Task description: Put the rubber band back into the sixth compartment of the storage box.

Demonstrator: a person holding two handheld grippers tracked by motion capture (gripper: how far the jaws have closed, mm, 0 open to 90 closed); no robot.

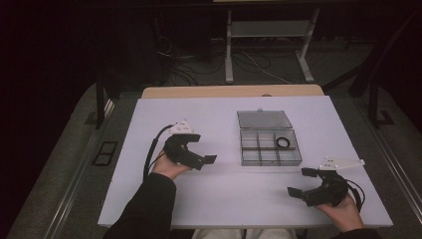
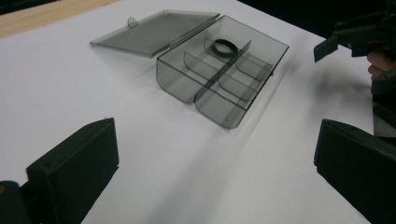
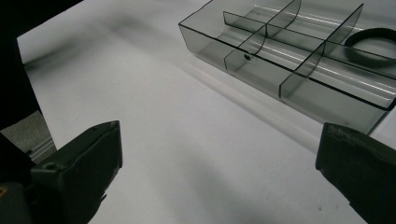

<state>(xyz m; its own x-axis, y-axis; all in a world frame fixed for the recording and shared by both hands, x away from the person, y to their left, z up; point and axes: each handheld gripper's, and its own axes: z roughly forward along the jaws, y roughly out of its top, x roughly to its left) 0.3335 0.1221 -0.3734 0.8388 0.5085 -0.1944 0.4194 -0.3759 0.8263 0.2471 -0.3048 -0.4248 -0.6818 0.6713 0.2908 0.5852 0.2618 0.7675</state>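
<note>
A smoky clear compartment box [image 1: 262, 155] lies on the white table [image 1: 209, 194], right of centre, with its hinged lid [image 1: 263, 119] folded open flat behind it. A black ring [image 1: 283, 143] rests in its far right compartment. My left gripper [image 1: 201, 148] hovers left of the box, open and empty. My right gripper [image 1: 301, 182] is near the front right corner, open and empty too. The left gripper view has the box [image 2: 224, 100], lid [image 2: 154, 32] and ring [image 2: 225, 46] ahead of its wide jaws, with the right gripper [image 2: 355, 37] beyond. The right gripper view has the box [image 3: 261, 70] and ring [image 3: 373, 42] ahead on the right.
A strip of wooden tabletop [image 1: 234, 91] borders the white table's far edge. Beyond it, white desk legs [image 1: 229, 50] and cables [image 1: 189, 69] sit on the dark floor. Bare white surface stretches between the two grippers and along the table's left side.
</note>
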